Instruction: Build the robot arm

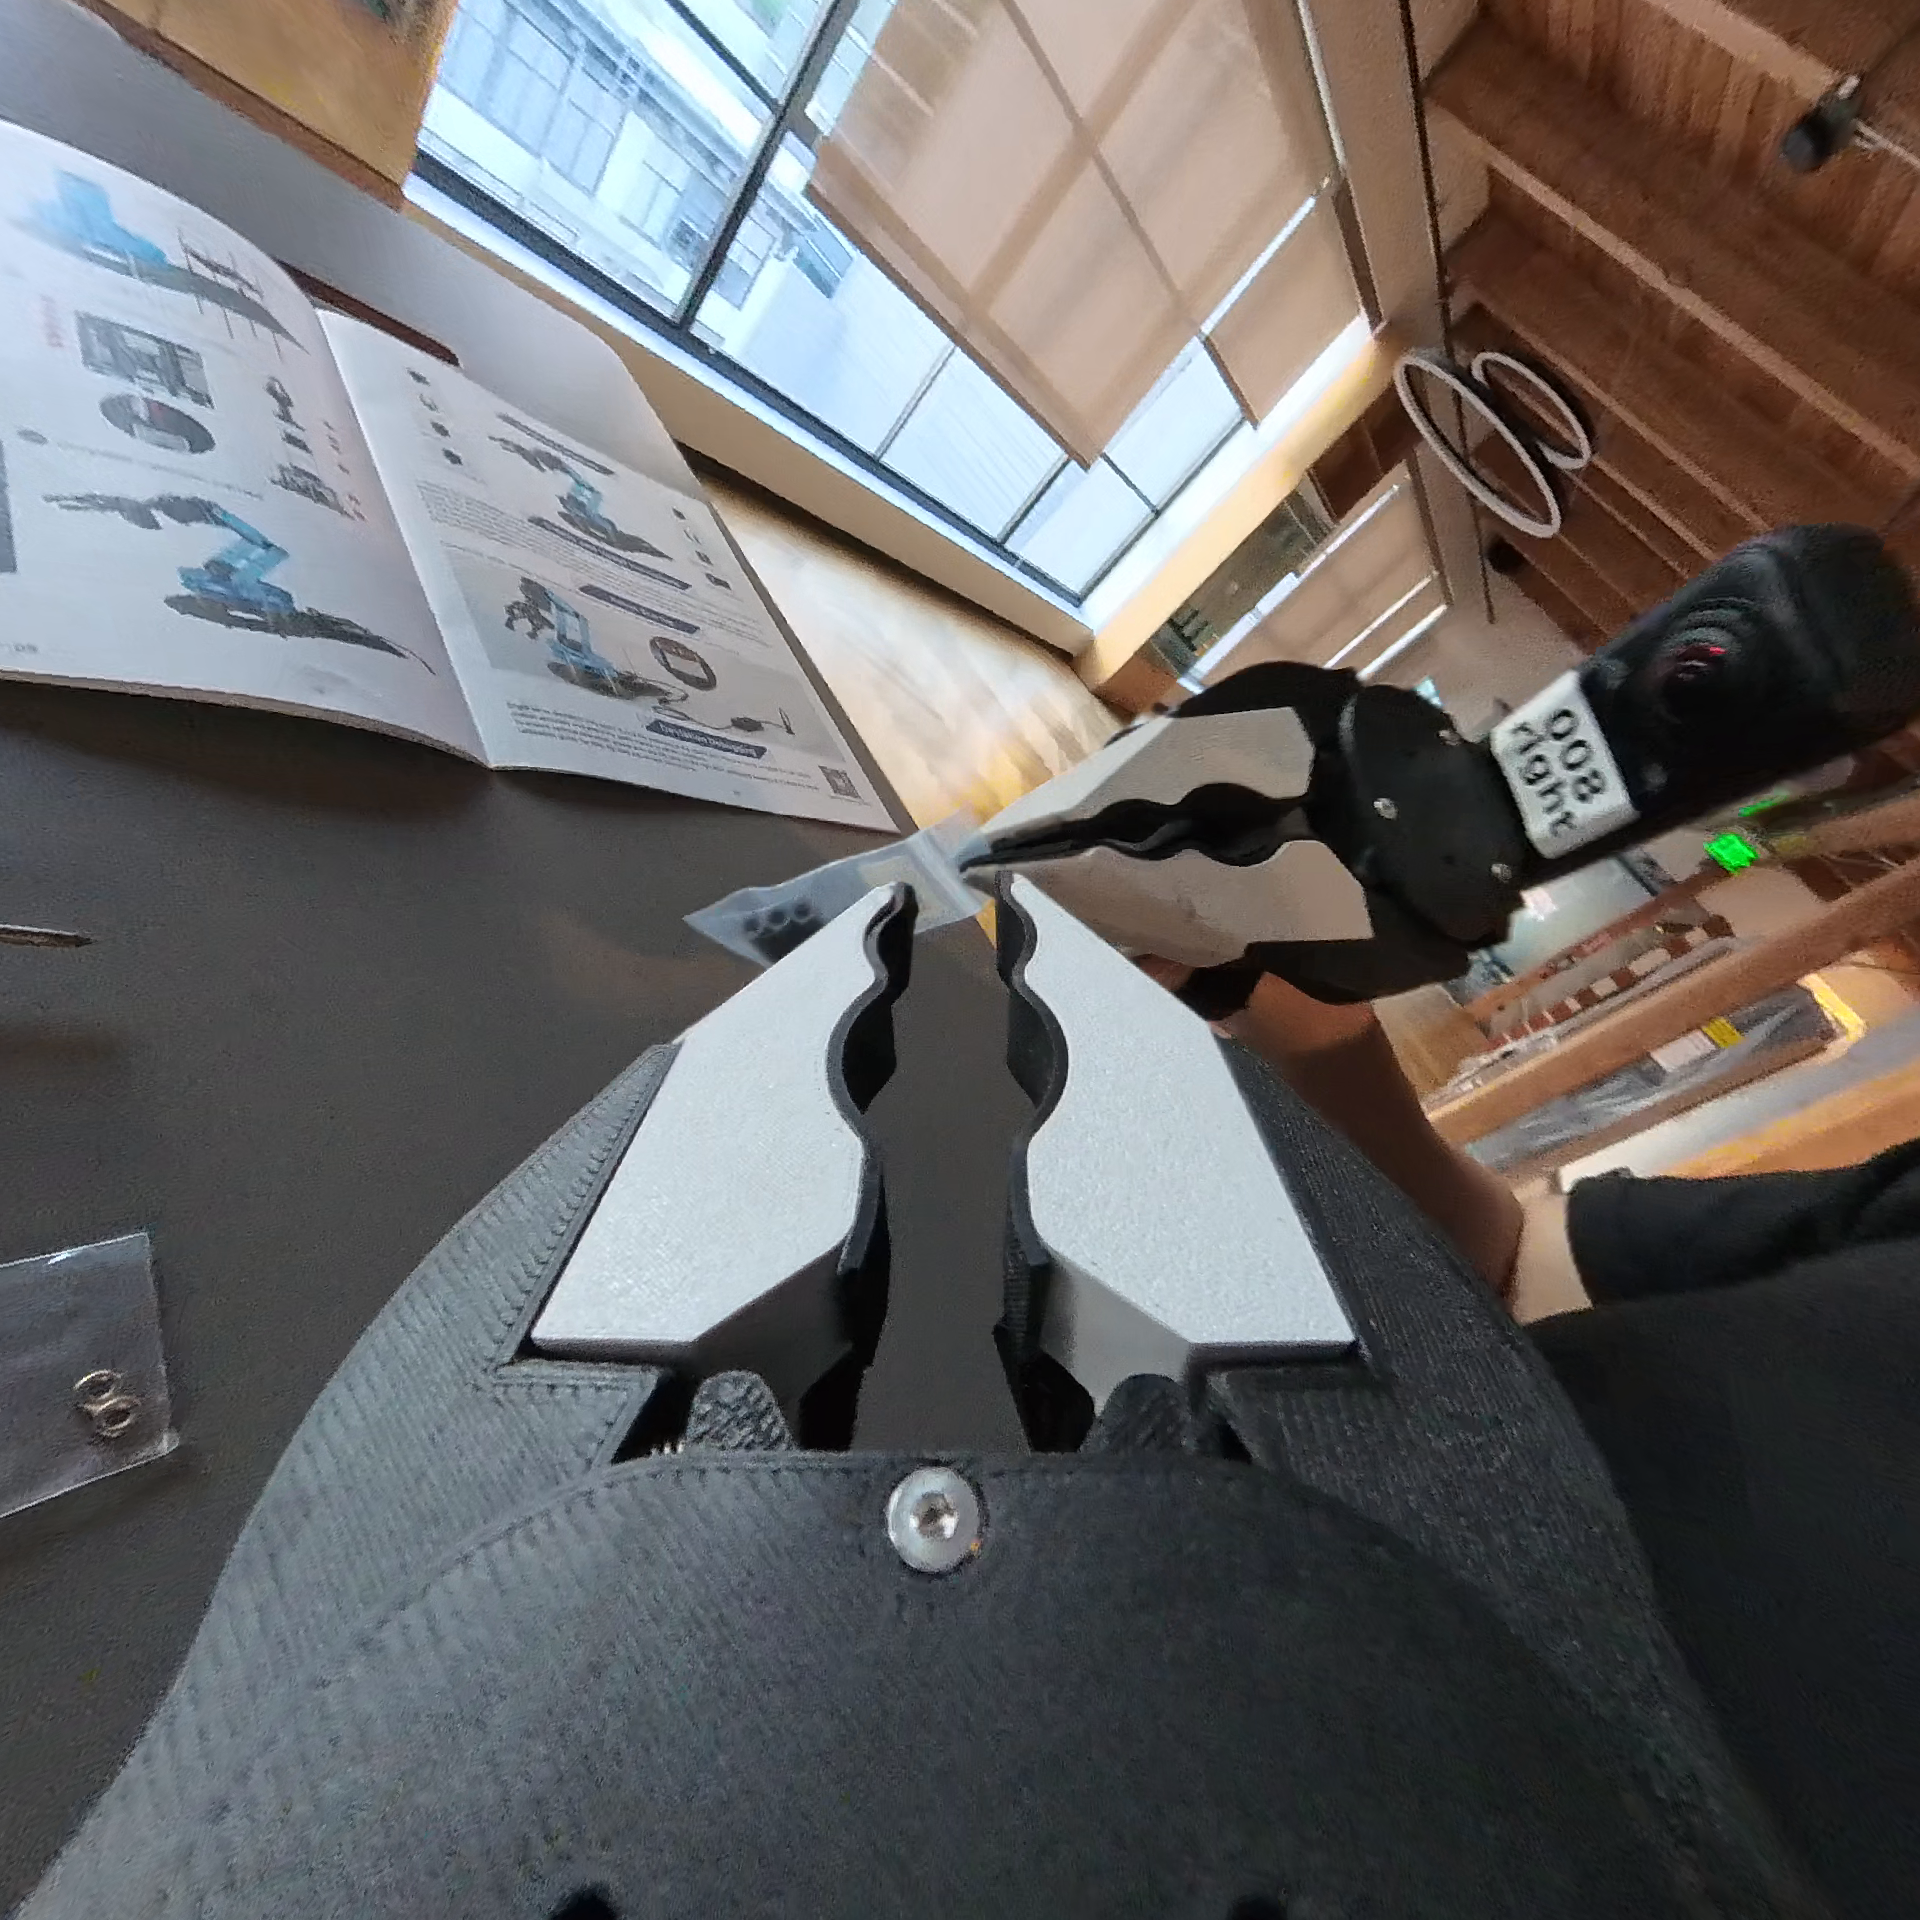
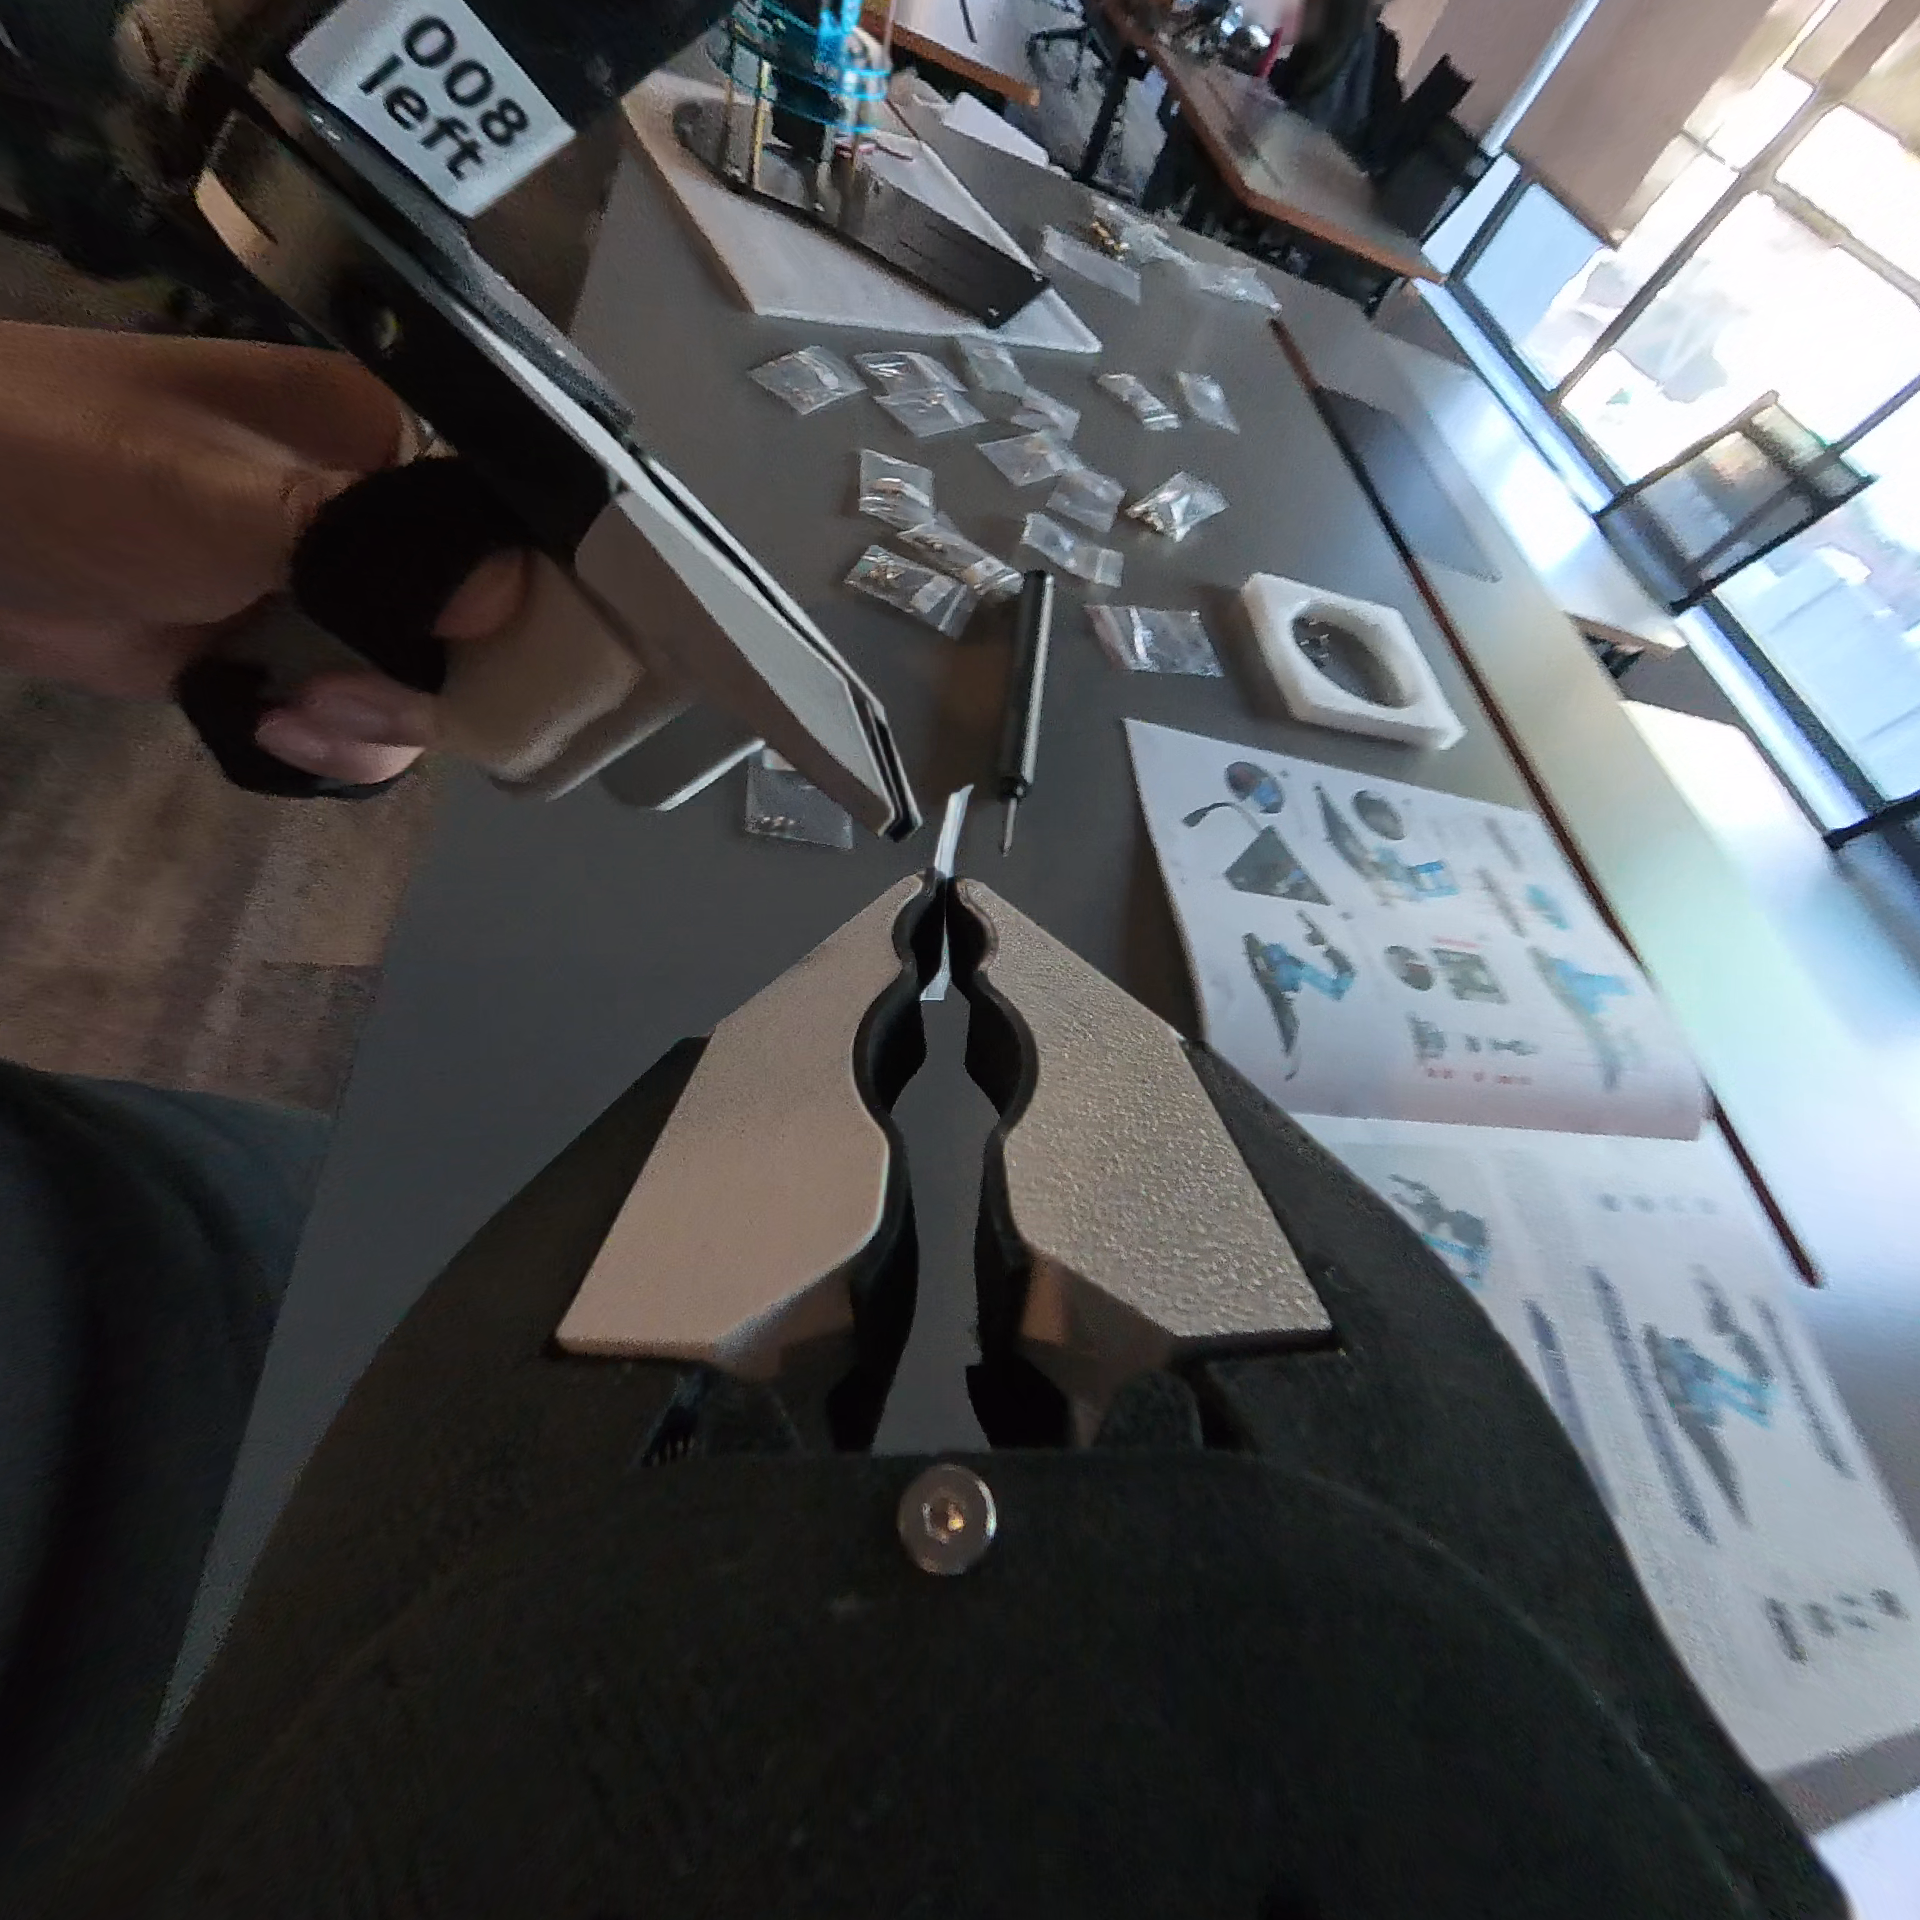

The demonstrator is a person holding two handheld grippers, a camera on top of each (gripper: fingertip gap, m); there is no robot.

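The dark grey bench (image 2: 499, 966) carries an open instruction booklet (image 2: 1392, 935) with blue and black diagrams, lying flat near the long edge toward the windows. Beyond it sits a white foam block (image 2: 1262, 665) with a hollowed middle. A black screwdriver (image 2: 1023, 686) lies between that block and a loose scatter of small clear bags (image 2: 935, 488) holding metal bits. One such small bag (image 2: 795, 816) lies apart, nearer the front. At the far end a white slab (image 2: 831, 270) rests on the bench with a black plate (image 2: 935, 249) on top.
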